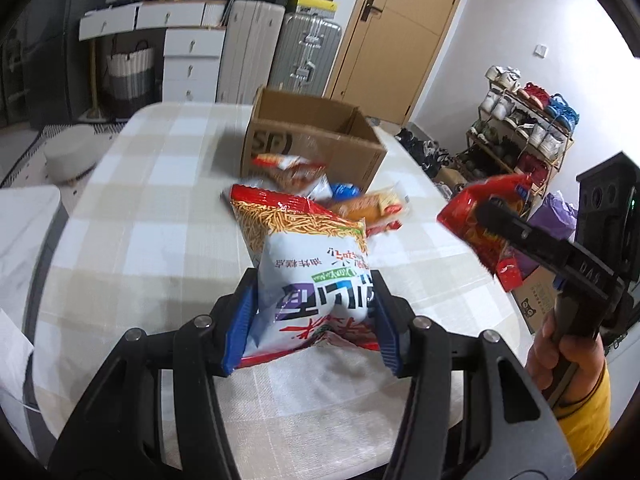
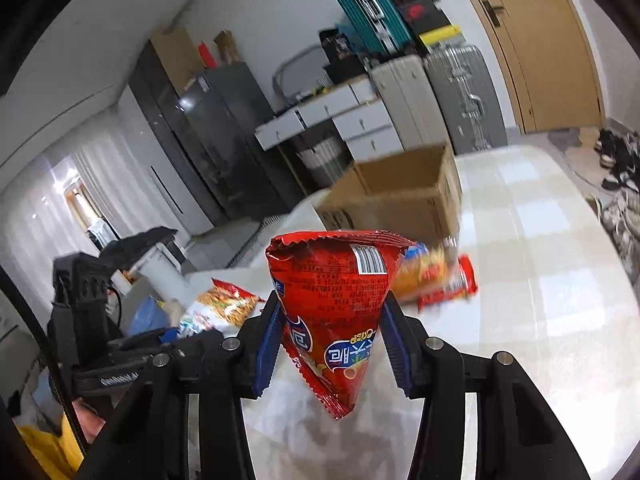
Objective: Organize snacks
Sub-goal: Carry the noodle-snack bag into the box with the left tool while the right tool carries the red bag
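My left gripper [image 1: 314, 312] is shut on a white and red bag of fried noodle sticks [image 1: 308, 264], held above the checked table [image 1: 132, 216]. My right gripper [image 2: 330, 332] is shut on a red crisp bag [image 2: 332, 304]; the bag also shows in the left wrist view [image 1: 486, 216], at the right, off the table's edge. An open cardboard box [image 1: 316, 140] stands at the far end of the table. Several more snack packets [image 1: 320, 188] lie in front of it. In the right wrist view the box [image 2: 404, 196] stands ahead with an orange packet [image 2: 436, 280] before it.
Suitcases [image 1: 280, 48], white drawers [image 1: 188, 56] and a wooden door [image 1: 404, 28] stand behind the table. A shoe rack [image 1: 524, 128] is at the right. A white cushion [image 1: 24, 232] is at the table's left. The other gripper's body [image 2: 84, 312] is at the left in the right wrist view.
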A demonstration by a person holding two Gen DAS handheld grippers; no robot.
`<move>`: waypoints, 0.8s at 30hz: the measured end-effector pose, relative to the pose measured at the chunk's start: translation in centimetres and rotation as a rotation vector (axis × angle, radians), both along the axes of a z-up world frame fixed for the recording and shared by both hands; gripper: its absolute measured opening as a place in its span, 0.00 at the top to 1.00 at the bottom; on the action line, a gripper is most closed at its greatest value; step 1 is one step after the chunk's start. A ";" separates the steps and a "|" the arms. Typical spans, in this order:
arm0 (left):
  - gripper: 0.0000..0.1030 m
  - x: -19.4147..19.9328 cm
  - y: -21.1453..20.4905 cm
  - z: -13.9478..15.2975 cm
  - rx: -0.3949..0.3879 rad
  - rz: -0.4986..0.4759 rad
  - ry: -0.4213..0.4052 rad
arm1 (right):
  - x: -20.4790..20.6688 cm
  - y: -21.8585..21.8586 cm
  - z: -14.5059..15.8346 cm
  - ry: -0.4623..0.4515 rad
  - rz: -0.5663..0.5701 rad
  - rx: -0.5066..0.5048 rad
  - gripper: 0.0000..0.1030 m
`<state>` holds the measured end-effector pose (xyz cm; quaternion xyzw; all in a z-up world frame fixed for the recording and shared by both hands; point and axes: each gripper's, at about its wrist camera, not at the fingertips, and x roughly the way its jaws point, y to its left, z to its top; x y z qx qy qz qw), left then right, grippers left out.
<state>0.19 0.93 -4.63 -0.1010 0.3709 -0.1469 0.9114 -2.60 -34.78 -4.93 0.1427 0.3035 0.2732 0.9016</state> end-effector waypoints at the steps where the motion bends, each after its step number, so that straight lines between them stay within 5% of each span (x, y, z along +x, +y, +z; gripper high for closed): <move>1: 0.52 -0.2 0.0 0.6 -0.002 0.000 -0.014 | -0.1 0.0 0.6 -0.011 0.003 0.005 0.54; 16: 0.51 -1.7 1.1 10.9 0.022 -0.015 -0.149 | 0.8 1.3 10.6 -0.151 0.065 0.016 0.54; 24: 0.51 2.2 1.3 15.6 -0.007 -0.020 -0.155 | 4.9 1.9 14.6 -0.166 0.071 0.028 0.54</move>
